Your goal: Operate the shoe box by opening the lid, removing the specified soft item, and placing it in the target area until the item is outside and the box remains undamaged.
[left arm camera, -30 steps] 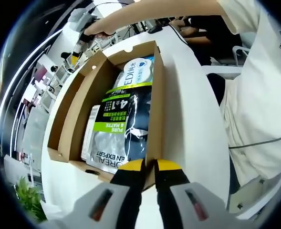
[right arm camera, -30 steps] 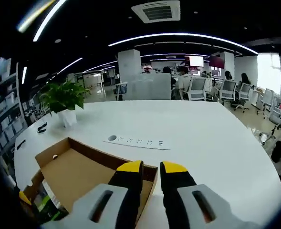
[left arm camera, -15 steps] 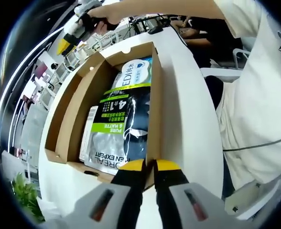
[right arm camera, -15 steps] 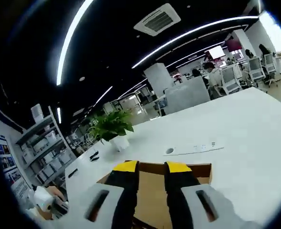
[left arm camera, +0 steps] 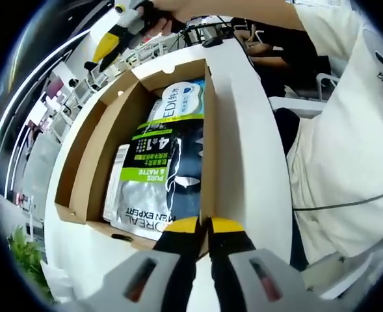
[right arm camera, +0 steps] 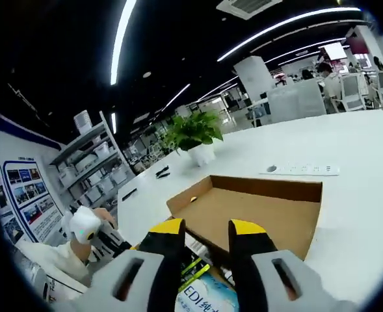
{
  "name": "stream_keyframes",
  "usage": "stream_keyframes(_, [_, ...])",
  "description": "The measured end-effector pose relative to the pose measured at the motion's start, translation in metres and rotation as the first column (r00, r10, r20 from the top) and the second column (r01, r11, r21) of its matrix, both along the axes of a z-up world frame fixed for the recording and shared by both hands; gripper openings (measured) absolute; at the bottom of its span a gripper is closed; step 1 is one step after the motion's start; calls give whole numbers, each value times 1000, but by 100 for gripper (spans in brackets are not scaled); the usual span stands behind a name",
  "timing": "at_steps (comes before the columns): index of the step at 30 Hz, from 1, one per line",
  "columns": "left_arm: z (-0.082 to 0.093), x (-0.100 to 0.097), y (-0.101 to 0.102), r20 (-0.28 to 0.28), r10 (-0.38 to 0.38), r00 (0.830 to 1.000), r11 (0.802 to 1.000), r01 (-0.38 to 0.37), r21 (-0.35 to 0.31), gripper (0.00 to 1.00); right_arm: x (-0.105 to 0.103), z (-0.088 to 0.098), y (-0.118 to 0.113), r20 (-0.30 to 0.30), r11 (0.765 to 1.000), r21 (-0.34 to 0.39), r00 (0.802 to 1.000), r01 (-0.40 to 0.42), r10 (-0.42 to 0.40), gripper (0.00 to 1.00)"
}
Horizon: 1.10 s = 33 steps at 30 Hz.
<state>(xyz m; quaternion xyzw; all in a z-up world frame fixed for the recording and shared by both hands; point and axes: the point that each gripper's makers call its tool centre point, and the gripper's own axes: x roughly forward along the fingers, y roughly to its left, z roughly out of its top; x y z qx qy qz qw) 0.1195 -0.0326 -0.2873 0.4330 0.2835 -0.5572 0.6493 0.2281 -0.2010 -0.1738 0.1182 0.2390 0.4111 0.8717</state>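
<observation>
Your left gripper (left arm camera: 203, 226) has its jaws pressed together on the near wall of the shoe box (left arm camera: 80, 170), at the corner nearest to you. I think this hold is there to keep the box from sliding on the white table (left arm camera: 250, 143) while the other hand works, and because the jaws pinch only the cardboard edge, they should not crush the wall.

The lid (right arm camera: 256, 211) is already open and lies back flat, so the inside is free. The soft packs lie inside, one over the other: a dark pack with a green band (left arm camera: 162, 172) in the middle, and a white and blue pack (left arm camera: 183, 97) at the far end. They are not outside yet.

Your right gripper (right arm camera: 206, 227) hangs above the far end of the box, over the white and blue pack (right arm camera: 204, 296), and you see it also from the left gripper view as a yellow tip (left arm camera: 110, 42) in your hand. Its jaws stand a little apart with nothing between them, so it seems ready to come down for a pack. Which pack is the wanted one I cannot tell.

Beyond the box, a power strip (right arm camera: 300, 169) and a potted plant (right arm camera: 194, 133) stand well apart from it.
</observation>
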Motion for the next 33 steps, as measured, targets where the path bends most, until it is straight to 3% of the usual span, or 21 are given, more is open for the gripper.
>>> stream_keyframes(4, [0, 0, -1, 20, 3, 1000, 1000, -3, -12, 5, -15, -5, 9, -28, 998, 22, 998, -53, 53, 33])
stream_keyframes(8, [0, 1, -1, 25, 0, 1000, 1000, 0, -11, 5, -33, -11, 17, -100, 994, 59, 990, -92, 97, 30])
stream_keyframes(13, [0, 1, -1, 4, 16, 1000, 1000, -15, -13, 6, -40, -8, 19, -117, 992, 82, 987, -98, 107, 30])
stream_keyframes(15, [1, 1, -1, -10, 36, 999, 999, -36, -34, 6, -36, -9, 15, -143, 992, 93, 984, -91, 103, 30])
stream_keyframes(16, [2, 3, -1, -15, 92, 996, 994, -92, -62, 6, -35, -11, 14, -165, 991, 100, 981, -85, 101, 31])
stream_keyframes(19, [1, 0, -1, 22, 48, 999, 999, -48, -21, 6, -33, -20, 12, -195, 993, 87, 976, -79, 95, 30])
stream_keyframes(22, [2, 0, 0, -18, 36, 999, 998, -37, -41, 5, -34, -30, 14, -223, 993, 56, 968, -103, 113, 31])
stream_keyframes(27, [2, -1, -1, 4, -17, 1000, 999, 18, -32, 4, -36, -35, 19, -280, 994, 48, 953, -103, 112, 30])
stream_keyframes(29, [2, -1, -1, 0, -5, 1000, 999, 5, -34, 4, -38, -33, 22, -300, 992, 57, 945, -115, 127, 29])
stream_keyframes(33, [2, 0, -1, -12, 11, 1000, 999, -12, -34, 5, -32, -40, 22, -326, 996, 25, 941, -86, 90, 36])
